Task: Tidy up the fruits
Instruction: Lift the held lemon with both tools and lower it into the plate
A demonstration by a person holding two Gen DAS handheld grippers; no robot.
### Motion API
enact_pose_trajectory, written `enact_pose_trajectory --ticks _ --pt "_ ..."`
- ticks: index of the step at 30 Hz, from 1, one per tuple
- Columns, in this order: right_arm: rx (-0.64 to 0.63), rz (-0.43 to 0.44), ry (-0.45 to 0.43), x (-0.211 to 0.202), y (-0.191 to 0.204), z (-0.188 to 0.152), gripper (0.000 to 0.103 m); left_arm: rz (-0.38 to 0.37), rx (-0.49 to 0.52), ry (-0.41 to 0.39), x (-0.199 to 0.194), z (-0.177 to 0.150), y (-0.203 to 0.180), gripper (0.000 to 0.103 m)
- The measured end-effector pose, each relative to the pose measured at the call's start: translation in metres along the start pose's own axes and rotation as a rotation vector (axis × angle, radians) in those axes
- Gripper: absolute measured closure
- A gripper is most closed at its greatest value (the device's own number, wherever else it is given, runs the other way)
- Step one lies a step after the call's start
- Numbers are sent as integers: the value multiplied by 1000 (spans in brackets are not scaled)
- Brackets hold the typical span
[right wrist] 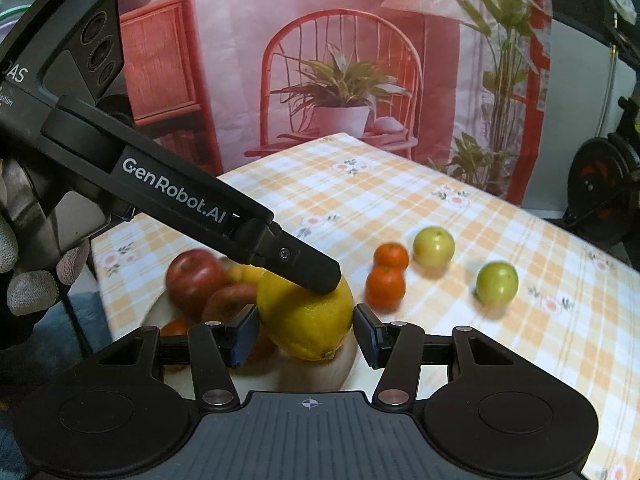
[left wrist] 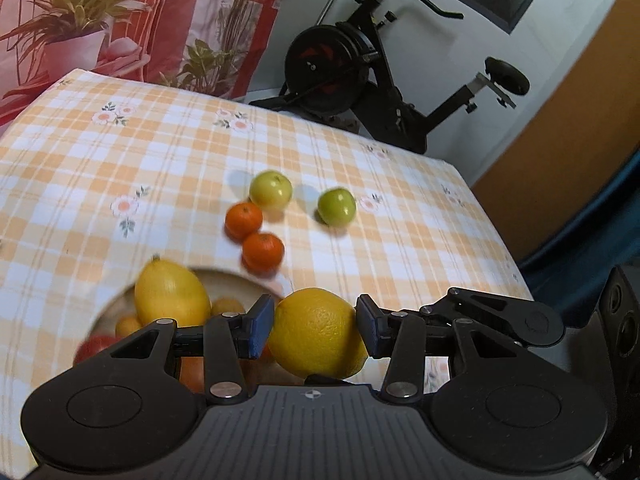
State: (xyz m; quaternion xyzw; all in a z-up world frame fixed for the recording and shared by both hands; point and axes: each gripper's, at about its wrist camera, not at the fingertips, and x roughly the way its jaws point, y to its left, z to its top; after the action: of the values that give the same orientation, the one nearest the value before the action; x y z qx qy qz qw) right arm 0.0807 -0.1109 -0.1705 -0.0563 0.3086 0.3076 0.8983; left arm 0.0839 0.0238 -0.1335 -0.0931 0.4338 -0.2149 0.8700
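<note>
Left wrist view: left gripper (left wrist: 315, 330) closed on a round yellow-orange citrus (left wrist: 316, 333), blue pads pressing both sides, fruit carried above the near table edge. Just left of the jaws a bowl (left wrist: 236, 282) holds a big lemon (left wrist: 171, 295) plus small orange fruits and something red, partly hidden by the gripper body. Ahead of the jaws, loose on the checked tablecloth (left wrist: 120, 160): two tangerines (left wrist: 253, 236) touching, a yellow-green apple (left wrist: 271, 190) just beyond them, a green apple (left wrist: 337, 207) to the right, apart

Right wrist view: right gripper (right wrist: 305, 330) clamped on a lemon (right wrist: 306, 316) over the bowl (right wrist: 348, 372); the other gripper's finger crosses above it. Red apple (right wrist: 195, 280) and other fruit sit in the bowl left of the jaws. Same four fruits lie ahead-right

Judgement: sorting seems partway, two yellow citrus in hand, not yet set down; bowl contents remain to sort, though which way the fruit is going isn't shown
</note>
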Motion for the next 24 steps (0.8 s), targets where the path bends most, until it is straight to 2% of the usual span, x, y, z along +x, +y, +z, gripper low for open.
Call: enact_pose_trajectory --ticks 6,13,24 --pt "10 41 15 -12 20 -17 55 38 3 3 -17 -28 -6 55" --pt "-17 104 54 -5 42 -30 55 94 -29 7 -28 -53 1 55" --pt "-77 150 123 21 55 -27 55 146 -59 32 -21 -56 17 55"
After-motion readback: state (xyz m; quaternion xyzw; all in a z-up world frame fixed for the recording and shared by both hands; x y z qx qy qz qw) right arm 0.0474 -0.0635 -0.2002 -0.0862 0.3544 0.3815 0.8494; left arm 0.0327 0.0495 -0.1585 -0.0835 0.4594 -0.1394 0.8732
